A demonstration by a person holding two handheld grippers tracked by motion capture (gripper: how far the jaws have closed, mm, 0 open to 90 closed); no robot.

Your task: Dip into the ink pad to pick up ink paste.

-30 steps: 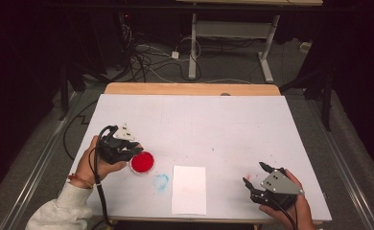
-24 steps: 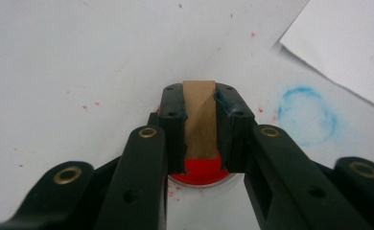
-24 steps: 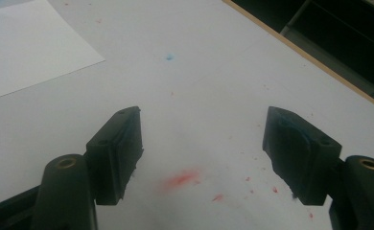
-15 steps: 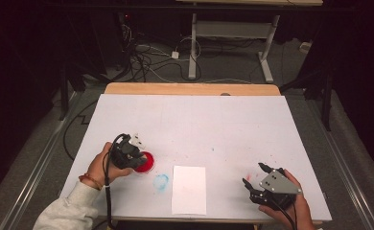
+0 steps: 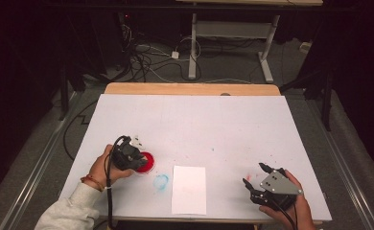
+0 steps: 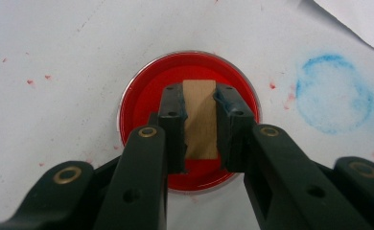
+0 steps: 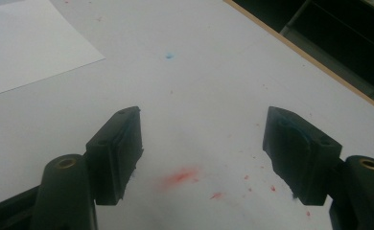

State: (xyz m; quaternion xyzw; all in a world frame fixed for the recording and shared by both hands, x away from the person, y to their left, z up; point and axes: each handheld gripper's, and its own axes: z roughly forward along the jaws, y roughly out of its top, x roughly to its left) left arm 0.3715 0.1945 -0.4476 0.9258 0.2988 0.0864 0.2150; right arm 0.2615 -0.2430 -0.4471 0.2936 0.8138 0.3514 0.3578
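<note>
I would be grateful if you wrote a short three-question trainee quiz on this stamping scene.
1. True or false: the left gripper holds a wooden block over the red ink dish.
2. What stands between the right gripper's jaws?
A. a block
B. nothing
C. paper
3. What colour is the ring-shaped stain between the dish and the white paper sheet?

Key: 1 true; 2 B; 3 blue.

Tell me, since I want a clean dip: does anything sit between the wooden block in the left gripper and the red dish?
Nothing visible does. The left gripper holds the wooden block directly over the red dish.
</note>
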